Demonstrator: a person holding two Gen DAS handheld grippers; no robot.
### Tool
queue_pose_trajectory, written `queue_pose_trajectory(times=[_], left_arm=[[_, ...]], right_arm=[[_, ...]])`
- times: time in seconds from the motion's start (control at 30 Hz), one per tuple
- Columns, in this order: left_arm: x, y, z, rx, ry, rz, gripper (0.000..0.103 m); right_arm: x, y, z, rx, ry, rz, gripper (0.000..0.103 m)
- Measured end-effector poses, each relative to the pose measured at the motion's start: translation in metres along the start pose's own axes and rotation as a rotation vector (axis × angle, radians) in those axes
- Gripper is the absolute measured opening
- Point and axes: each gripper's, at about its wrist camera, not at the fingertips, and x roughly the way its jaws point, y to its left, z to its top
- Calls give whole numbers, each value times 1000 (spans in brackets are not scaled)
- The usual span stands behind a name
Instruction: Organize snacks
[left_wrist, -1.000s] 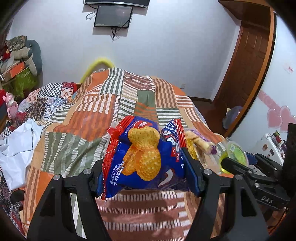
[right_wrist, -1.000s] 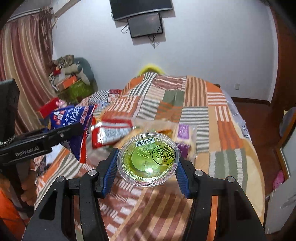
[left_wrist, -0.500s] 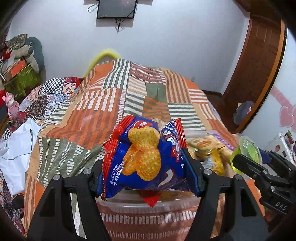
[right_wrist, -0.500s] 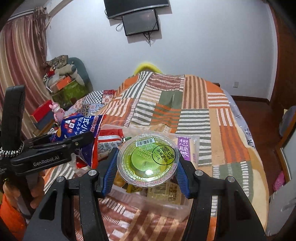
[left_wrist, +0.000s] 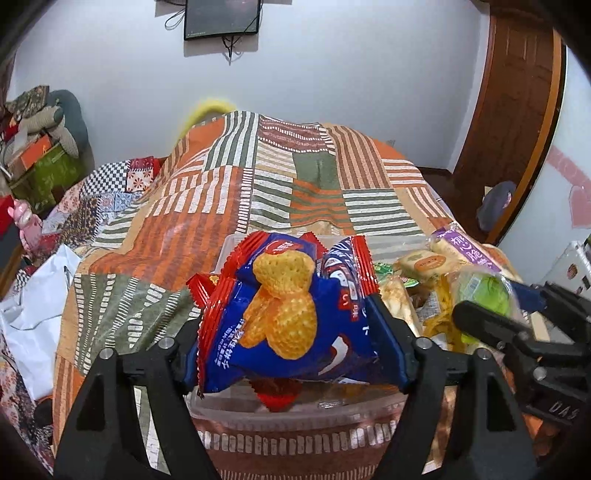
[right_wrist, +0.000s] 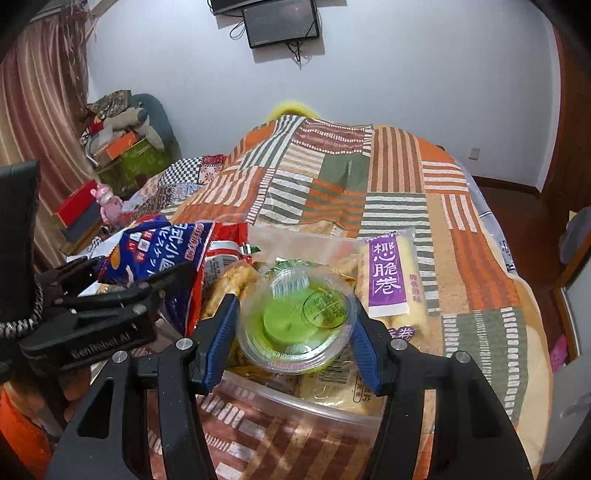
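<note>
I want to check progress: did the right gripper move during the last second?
Yes. The right gripper with the green jelly cup moved forward and down toward the clear plastic bin; the quilt now sits higher in view.
</note>
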Motion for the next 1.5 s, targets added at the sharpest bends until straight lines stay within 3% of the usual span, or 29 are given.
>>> queue_pose_trajectory(times=[0.23,0.47,0.63,0.73,1.1,1.17,1.33,1.5], left_arm=[[-14,2,-3,-22,15,-13,77],[-55,3,0,-14,-47,-17,77],[-104,3,4,-21,-133,-37,77],[-133,2,4,-28,-176,-81,77],[-242,-12,-8,4,-379,-92,77],[-257,-13,-11,-1,-407,-93,77],[-287,-19,-21,4,-469,-72,95],[-304,-26,-28,17,-492,-61,101]], right_arm=[[-18,-2,5,7,-24,13,56],[-50,4,5,-16,-84,20,56],[-79,11,6,-38,-146,11,57],[-101,16,7,-43,-195,3,64],[-196,42,-4,-71,-385,20,74],[-206,46,-6,-73,-406,30,82],[-225,53,-15,-75,-449,32,84],[-226,53,-20,-67,-463,11,95]])
